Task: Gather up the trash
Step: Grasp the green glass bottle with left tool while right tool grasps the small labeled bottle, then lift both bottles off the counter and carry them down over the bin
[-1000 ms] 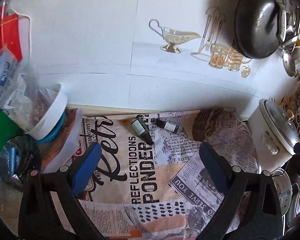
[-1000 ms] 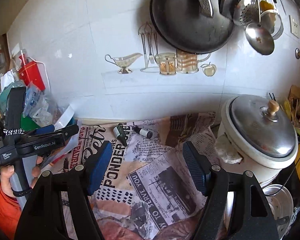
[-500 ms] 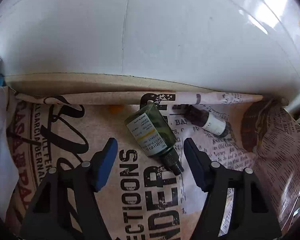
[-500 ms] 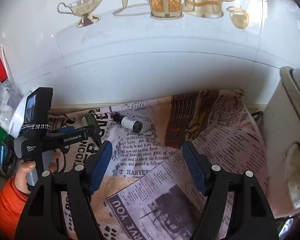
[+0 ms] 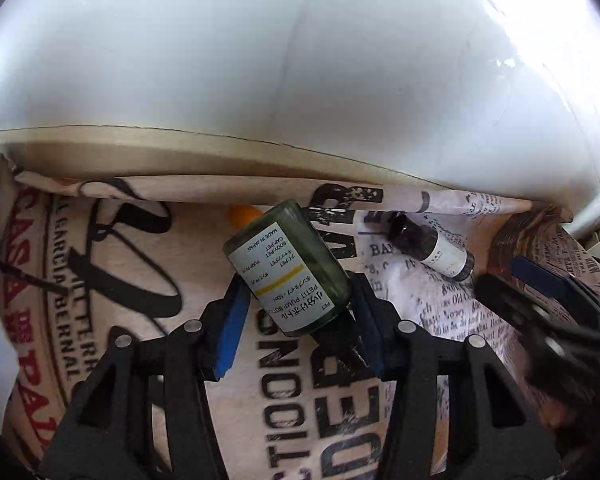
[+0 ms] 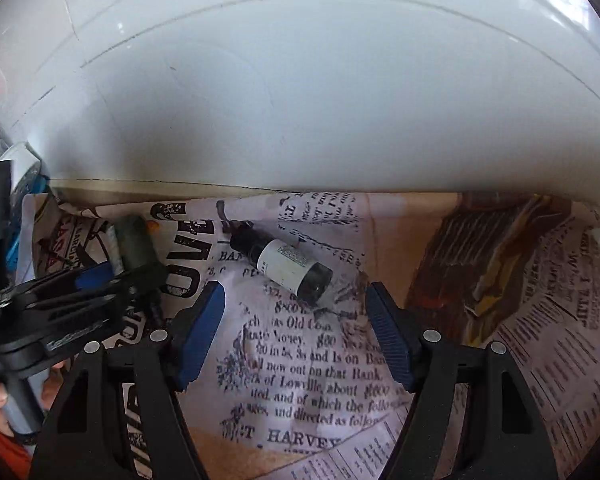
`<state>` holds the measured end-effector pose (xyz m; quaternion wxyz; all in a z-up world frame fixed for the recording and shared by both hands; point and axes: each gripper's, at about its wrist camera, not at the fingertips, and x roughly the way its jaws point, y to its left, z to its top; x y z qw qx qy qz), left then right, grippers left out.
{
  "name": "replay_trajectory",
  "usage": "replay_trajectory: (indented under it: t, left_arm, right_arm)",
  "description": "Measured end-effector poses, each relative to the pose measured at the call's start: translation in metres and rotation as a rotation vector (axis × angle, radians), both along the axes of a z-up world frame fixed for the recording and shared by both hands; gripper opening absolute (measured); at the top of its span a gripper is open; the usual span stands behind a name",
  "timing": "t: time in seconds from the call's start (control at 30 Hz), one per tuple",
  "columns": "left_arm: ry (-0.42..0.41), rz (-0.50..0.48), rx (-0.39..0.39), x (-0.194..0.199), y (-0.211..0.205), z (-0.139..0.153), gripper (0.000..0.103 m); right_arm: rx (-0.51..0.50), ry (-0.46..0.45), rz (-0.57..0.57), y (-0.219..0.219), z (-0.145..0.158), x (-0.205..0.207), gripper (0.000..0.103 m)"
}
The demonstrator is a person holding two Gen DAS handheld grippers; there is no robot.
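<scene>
- A white tiled wall [image 6: 300, 100] rises beyond both sets of jaws.
- Newsprint-patterned paper [image 6: 308, 380] covers the tabletop under them.
- The left gripper [image 5: 298, 320] has its jaws closed onto the green bottle [image 5: 288, 268], blue pads pressing its two sides; the bottle lies tilted, base toward the wall.
- The right gripper [image 6: 296, 332] has its jaws spread wide, gripping nothing.
- The small dark bottle [image 6: 286, 266] lies on the paper just ahead of the right jaws, between their tips and the wall, touching neither pad.
</scene>
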<state>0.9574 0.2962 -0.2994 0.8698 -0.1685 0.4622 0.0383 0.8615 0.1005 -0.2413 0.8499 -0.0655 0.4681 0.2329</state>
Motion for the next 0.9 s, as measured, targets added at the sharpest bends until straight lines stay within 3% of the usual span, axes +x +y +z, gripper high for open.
replay_trajectory:
  t: [0.3,0.43,0.57,0.73,0.9]
  left_arm:
    - [-0.083,0.025,0.057,-0.049,0.017,0.033,0.051]
    - [-0.112,0.021,0.096,-0.062,0.015,0.048,0.051]
    - [-0.131,0.009,0.117,-0.070,0.005,0.060,0.051]
    - [-0.158,-0.015,0.147,-0.073,-0.012,0.084,0.051]
    - [-0.223,-0.039,0.175,-0.099,-0.042,0.124,0.051]
  right_arm:
    - [-0.057,0.055,-0.060,0.025,-0.033,0.035,0.069]
    - [-0.065,0.023,-0.054,0.027,-0.028,0.033,0.061]
    - [-0.064,0.009,-0.057,0.021,-0.020,0.024,0.060]
    - [0.000,0.011,-0.074,-0.004,0.011,0.004,0.060]
    - [0.062,-0.065,-0.077,-0.038,0.074,-0.036,0.060]
